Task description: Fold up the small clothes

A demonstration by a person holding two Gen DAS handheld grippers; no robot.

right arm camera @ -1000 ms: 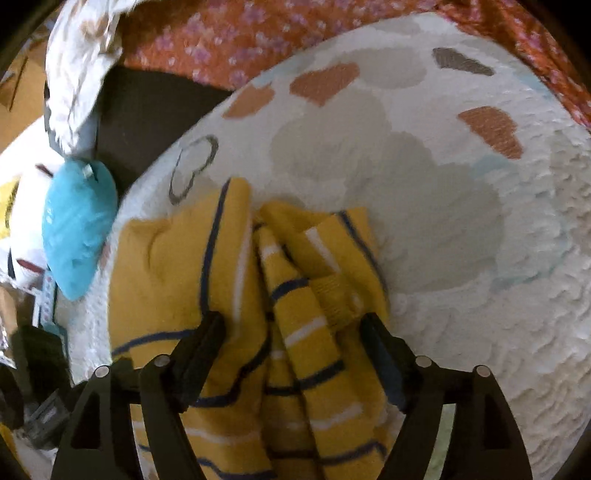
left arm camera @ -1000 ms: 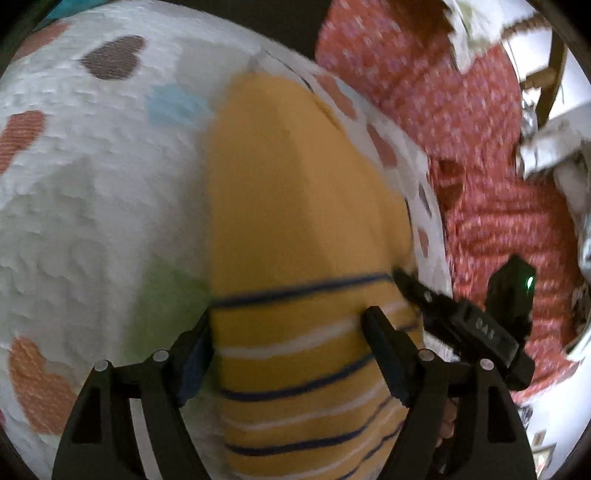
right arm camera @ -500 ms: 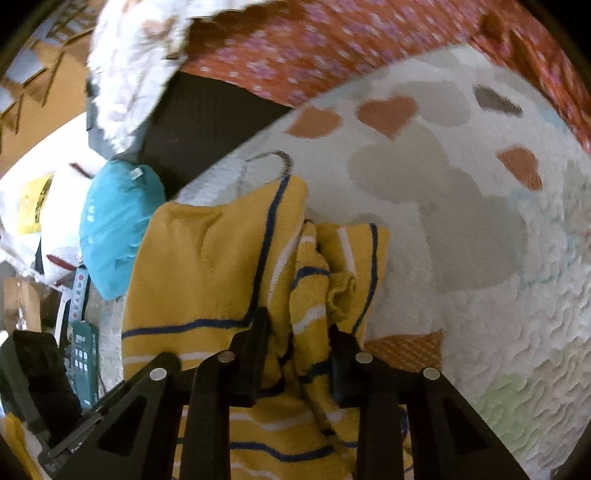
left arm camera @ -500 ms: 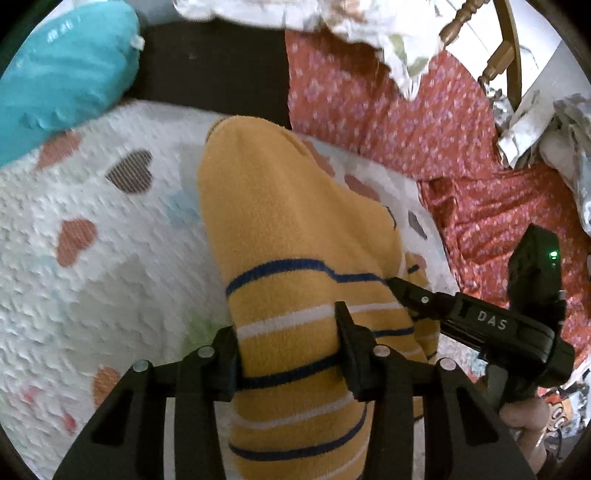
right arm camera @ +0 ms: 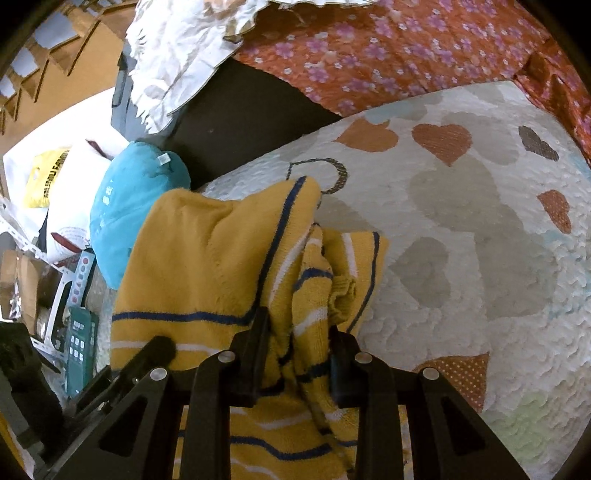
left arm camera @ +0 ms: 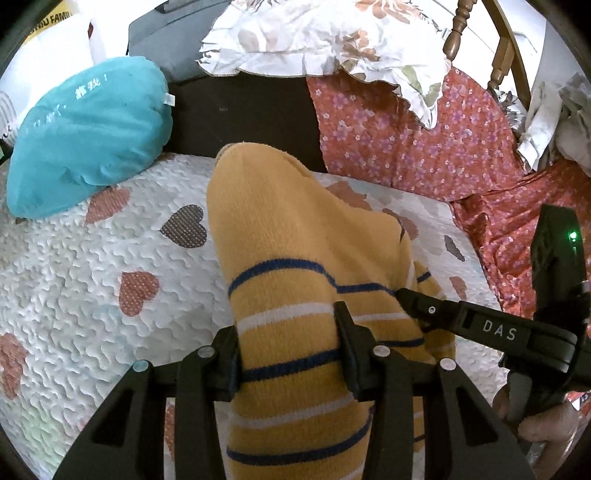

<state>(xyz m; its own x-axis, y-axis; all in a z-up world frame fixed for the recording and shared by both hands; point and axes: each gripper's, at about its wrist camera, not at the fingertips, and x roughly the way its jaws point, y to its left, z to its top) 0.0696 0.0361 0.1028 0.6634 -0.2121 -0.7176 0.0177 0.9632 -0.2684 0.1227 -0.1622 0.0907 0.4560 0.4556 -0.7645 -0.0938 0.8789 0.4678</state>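
A small yellow knit garment [left arm camera: 295,236] with navy and white stripes hangs lifted over a white quilt with hearts [left arm camera: 74,273]. My left gripper [left arm camera: 288,343] is shut on its striped part. My right gripper [right arm camera: 295,350] is shut on a bunched striped fold of the same garment [right arm camera: 207,266]. The right gripper also shows in the left wrist view [left arm camera: 480,328], its tip touching the garment's right side. The garment's far end droops toward the quilt [right arm camera: 480,229].
A teal cushion [left arm camera: 88,133] lies at the quilt's far left. Red floral fabric [left arm camera: 424,122] and a crumpled white floral cloth [left arm camera: 325,33] lie beyond. A dark surface [left arm camera: 251,110] sits behind the quilt. Bags and a remote [right arm camera: 77,350] lie at left.
Both grippers closed from open onto the yellow garment and lifted it off the quilt. The views pulled back and upward, showing more of the surroundings.
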